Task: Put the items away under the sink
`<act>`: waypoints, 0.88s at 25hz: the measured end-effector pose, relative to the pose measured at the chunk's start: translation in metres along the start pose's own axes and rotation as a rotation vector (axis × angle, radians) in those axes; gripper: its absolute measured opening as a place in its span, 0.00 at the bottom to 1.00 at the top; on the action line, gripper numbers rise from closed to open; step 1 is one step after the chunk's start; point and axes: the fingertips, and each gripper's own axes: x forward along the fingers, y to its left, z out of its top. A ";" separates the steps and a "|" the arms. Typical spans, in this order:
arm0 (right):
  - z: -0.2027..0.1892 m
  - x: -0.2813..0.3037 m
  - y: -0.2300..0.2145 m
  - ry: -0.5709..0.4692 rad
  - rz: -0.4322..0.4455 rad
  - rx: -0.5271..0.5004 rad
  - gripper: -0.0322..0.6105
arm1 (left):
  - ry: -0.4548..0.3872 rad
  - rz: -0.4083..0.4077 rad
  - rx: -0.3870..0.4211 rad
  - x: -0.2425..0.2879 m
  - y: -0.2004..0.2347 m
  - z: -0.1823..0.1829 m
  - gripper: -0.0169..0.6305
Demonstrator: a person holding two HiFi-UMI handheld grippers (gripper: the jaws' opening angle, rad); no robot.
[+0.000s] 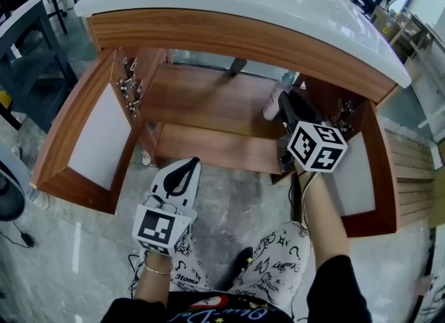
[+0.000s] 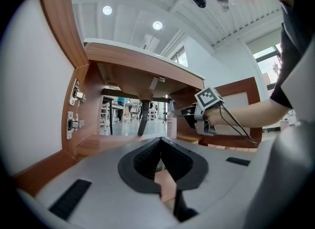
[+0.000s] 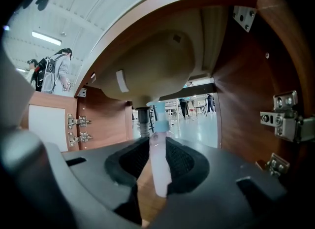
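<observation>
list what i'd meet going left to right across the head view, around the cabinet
left cabinet door → door hinges → left gripper → drain pipe → pink bottle → right cabinet door

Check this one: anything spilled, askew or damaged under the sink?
Nothing stands out. The bottle is capped and roughly upright, held between the jaws of the right gripper near the right wall of the cabinet. No spill or damage shows. The doors hang open.
</observation>
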 end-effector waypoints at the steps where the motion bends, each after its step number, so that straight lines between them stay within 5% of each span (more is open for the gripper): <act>1: 0.000 -0.001 0.000 -0.002 0.002 0.005 0.22 | 0.000 -0.001 0.004 0.000 -0.001 0.001 0.04; 7: 0.004 -0.007 0.004 -0.021 0.010 0.020 0.07 | 0.004 -0.001 0.010 0.000 -0.001 0.002 0.04; 22: 0.008 -0.027 0.041 -0.038 0.133 0.002 0.06 | 0.000 -0.019 0.000 0.001 -0.006 0.004 0.04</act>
